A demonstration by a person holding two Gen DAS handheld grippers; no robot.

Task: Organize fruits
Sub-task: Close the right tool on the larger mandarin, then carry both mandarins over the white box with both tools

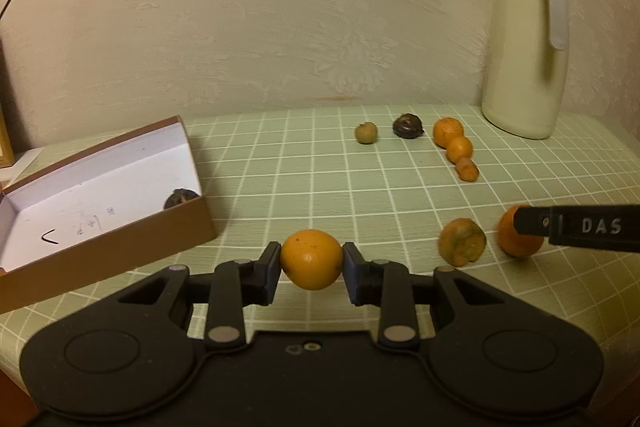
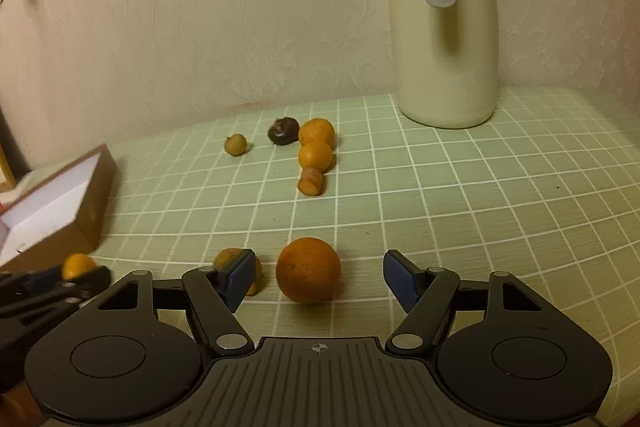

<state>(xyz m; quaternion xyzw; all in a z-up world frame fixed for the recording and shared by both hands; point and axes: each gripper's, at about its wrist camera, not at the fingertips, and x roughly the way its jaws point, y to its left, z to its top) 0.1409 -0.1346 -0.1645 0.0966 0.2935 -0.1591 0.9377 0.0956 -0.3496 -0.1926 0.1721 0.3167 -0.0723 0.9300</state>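
My left gripper (image 1: 311,263) is shut on a smooth yellow-orange fruit (image 1: 311,259), held just above the table to the right of an open brown box (image 1: 120,239). A dark fruit (image 1: 180,197) lies inside the box. My right gripper (image 2: 318,277) is open, with an orange (image 2: 308,269) on the table between its fingers. A rough orange fruit (image 2: 226,259) sits behind its left finger. In the left wrist view the right gripper's finger (image 1: 576,227) covers part of that orange (image 1: 516,237).
At the back of the green checked tablecloth (image 2: 480,187) lie a small green fruit (image 2: 235,144), a dark fruit (image 2: 283,131), two oranges (image 2: 316,133) and a carrot-like piece (image 2: 310,181). A cream thermos jug (image 2: 444,27) stands at the back right, by the wall.
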